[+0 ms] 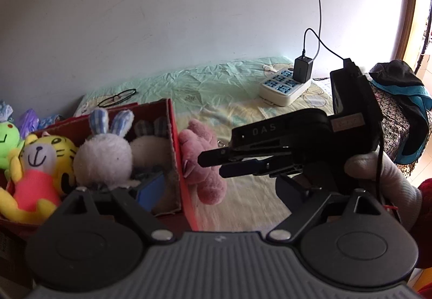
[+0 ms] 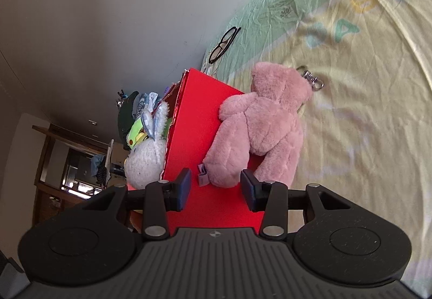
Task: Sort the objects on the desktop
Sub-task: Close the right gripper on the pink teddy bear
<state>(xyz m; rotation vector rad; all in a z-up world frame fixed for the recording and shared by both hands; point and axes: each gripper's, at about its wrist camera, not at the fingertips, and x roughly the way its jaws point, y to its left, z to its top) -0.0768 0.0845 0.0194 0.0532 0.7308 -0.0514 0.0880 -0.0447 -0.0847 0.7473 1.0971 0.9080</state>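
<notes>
Pink plush bear (image 2: 259, 123): on the bed sheet (image 2: 364, 110), leaning against the red box (image 2: 197, 137); half hidden in left view.

Right gripper (image 2: 214, 188): jaws partly open, empty, near its leg.

Left gripper (image 1: 210, 191): fingertips unseen; state undeterminable.

Box toys: visible mainly in left view.

A power strip (image 1: 284, 89) with a black charger (image 1: 303, 69) sits on the sheet (image 1: 243, 199).

A surface covered by a creased green and yellow printed sheet (image 1: 216, 83). Laid directly on it: a red box (image 2: 199, 120); a pink plush bear (image 2: 264, 120) set against the box's side; black-framed glasses (image 1: 117, 97); a white power strip (image 1: 286, 88).
</notes>
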